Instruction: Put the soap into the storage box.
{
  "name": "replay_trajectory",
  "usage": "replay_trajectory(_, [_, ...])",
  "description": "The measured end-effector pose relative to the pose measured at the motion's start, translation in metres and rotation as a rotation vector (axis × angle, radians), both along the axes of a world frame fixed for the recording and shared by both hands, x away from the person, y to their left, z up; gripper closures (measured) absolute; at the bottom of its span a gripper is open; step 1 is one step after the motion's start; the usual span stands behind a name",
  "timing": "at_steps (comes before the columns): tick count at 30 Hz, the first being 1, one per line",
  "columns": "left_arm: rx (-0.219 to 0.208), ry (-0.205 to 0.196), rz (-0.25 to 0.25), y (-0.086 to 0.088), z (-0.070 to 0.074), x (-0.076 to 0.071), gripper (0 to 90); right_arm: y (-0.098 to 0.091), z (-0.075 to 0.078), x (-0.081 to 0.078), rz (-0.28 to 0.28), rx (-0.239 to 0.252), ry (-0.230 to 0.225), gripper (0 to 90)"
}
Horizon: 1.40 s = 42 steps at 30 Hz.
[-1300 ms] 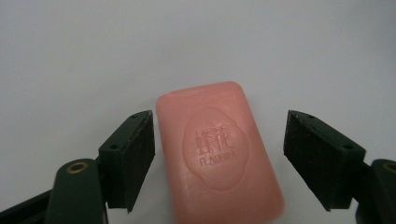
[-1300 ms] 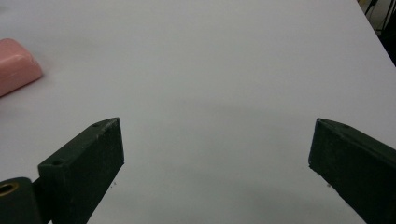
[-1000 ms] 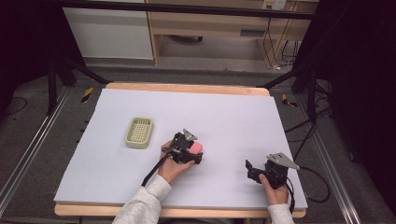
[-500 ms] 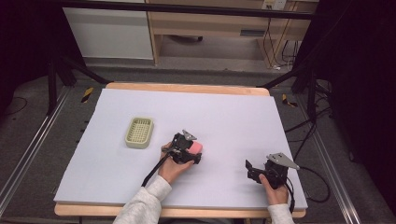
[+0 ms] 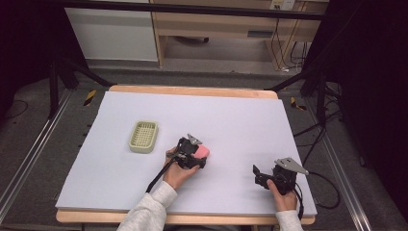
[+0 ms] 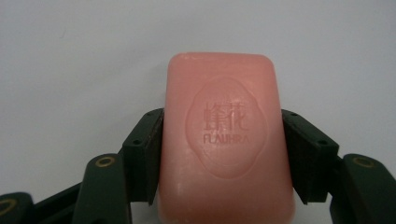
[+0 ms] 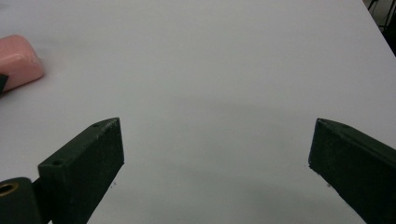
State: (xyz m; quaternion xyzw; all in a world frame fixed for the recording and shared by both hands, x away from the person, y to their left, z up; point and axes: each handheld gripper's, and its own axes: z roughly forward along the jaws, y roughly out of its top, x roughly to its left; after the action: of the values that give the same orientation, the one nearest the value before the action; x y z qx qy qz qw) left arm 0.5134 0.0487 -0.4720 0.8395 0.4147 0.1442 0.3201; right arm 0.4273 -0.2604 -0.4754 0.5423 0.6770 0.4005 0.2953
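Gripping a pink bar of soap (image 6: pixel 225 140), the left gripper (image 5: pixel 196 156) is seen near the middle of the white-covered table (image 5: pixel 240 120) in the high view, held in the person's left hand (image 5: pixel 177 171). In the left gripper view, the bar is shown clamped on both long sides by the two black jaws, its stamped face turned up, with raised characters and lettering inside an oval. The bar's far end is seen projecting past the jaw tips over the white surface. In the high view the soap (image 5: pixel 202 151) is placed at about 2 o'clock from the left hand.

A pale green slotted soap dish (image 5: pixel 144 136) is seen on the table at about 10 o'clock from the left gripper, near it but apart.

The right gripper (image 5: pixel 262 175) is held low over the table toward the near right corner, at about 4 o'clock from the soap and well apart from it, in the person's right hand (image 5: pixel 283 197). In the right gripper view, its jaws are shown spread wide with bare white surface between them, and the soap (image 7: pixel 16 60) is caught at the left edge, at about 10 o'clock.
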Motion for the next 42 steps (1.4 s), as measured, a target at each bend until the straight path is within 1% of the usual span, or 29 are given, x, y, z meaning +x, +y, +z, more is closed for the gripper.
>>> replay_trajectory(9, [0.004, 0.010, -0.003, 0.001, 0.001, 0.000, 37.3, 0.000, 0.000, 0.000, 0.001, 0.001, 0.002, 3.6])
replay_trajectory(10, [0.004, 0.006, -0.003, 0.002, 0.002, 0.000, 37.3, 0.000, 0.000, 0.000, 0.002, 0.001, 0.003, 3.6])
replay_trajectory(17, [-0.003, 0.006, -0.010, 0.006, 0.008, -0.002, 37.4, 0.000, 0.000, 0.000, 0.002, 0.003, 0.005, 3.6])
replay_trajectory(20, [-0.009, -0.004, -0.014, 0.010, 0.014, -0.005, 37.4, 0.000, 0.000, 0.000, 0.002, 0.003, 0.006, 3.6])
replay_trajectory(26, [-0.017, -0.009, -0.020, 0.019, 0.022, -0.009, 37.4, 0.000, 0.000, 0.000, 0.002, 0.002, 0.008, 3.6])
replay_trajectory(29, [-0.025, -0.009, -0.012, 0.024, 0.025, -0.011, 37.4, 0.000, 0.000, 0.000, 0.002, 0.004, 0.009, 3.6])
replay_trajectory(36, [-0.025, -0.017, -0.014, 0.034, 0.031, -0.014, 37.5, 0.000, 0.000, 0.000, 0.002, 0.001, 0.007, 3.6])
replay_trajectory(37, [-0.024, -0.025, -0.016, 0.037, 0.034, -0.015, 37.4, 0.000, 0.000, 0.000, 0.001, 0.006, 0.012, 3.6])
replay_trajectory(41, [-0.028, -0.027, -0.014, 0.044, 0.038, -0.017, 37.4, 0.000, 0.000, 0.000, 0.000, 0.001, 0.008, 3.6])
replay_trajectory(42, [-0.029, -0.033, -0.015, 0.046, 0.039, -0.017, 37.5, 0.000, 0.000, 0.000, 0.000, 0.001, 0.008, 3.6])
